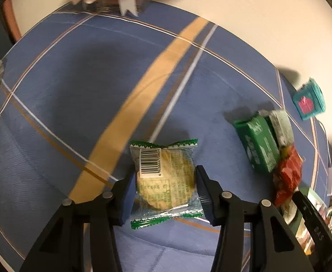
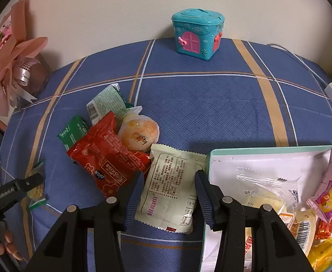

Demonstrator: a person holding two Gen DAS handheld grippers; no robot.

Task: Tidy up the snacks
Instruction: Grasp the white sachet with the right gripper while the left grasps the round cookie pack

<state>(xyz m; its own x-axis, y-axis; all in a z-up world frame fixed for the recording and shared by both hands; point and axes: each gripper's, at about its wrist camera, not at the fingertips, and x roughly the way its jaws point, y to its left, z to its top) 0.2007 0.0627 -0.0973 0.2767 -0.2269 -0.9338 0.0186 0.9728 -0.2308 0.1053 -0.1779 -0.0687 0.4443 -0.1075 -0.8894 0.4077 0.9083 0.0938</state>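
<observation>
The left gripper (image 1: 166, 184) points steeply down at the blue checked cloth (image 1: 64, 113); its two blue pads press on the two sides of one round biscuit in a clear packet with green edges (image 1: 164, 181), so it is clenched on this packet, which lies on the cloth between the fingers. In the right wrist view the same gripper comes in from the left edge, and some fingertips of a hand (image 2: 9, 247) show below it.

The right gripper (image 2: 169, 198) also points steeply down; its pads stand at both sides of one cream flat sachet (image 2: 170, 190) that lies on the cloth, touching the left wall of the mint-green box (image 2: 256, 149); the pads seem to touch its edges, so it is grasping the sachet.

Loose on the cloth near the sachet I count four more snacks: one red packet (image 2: 107, 158), one orange round sweet in clear wrap (image 2: 138, 133), one green small box (image 2: 73, 131), and one green-and-white packet (image 2: 107, 104); they lie in one heap and touch each other. Inside the mint-green box are several packets, one clear (image 2: 268, 181) and one pink (image 2: 331, 185); the exact number I cannot tell.

One teal toy house (image 2: 197, 36) stands upright at the far edge of the cloth, well apart from the snacks; one pink bouquet (image 2: 9, 68) leans at the far left.
</observation>
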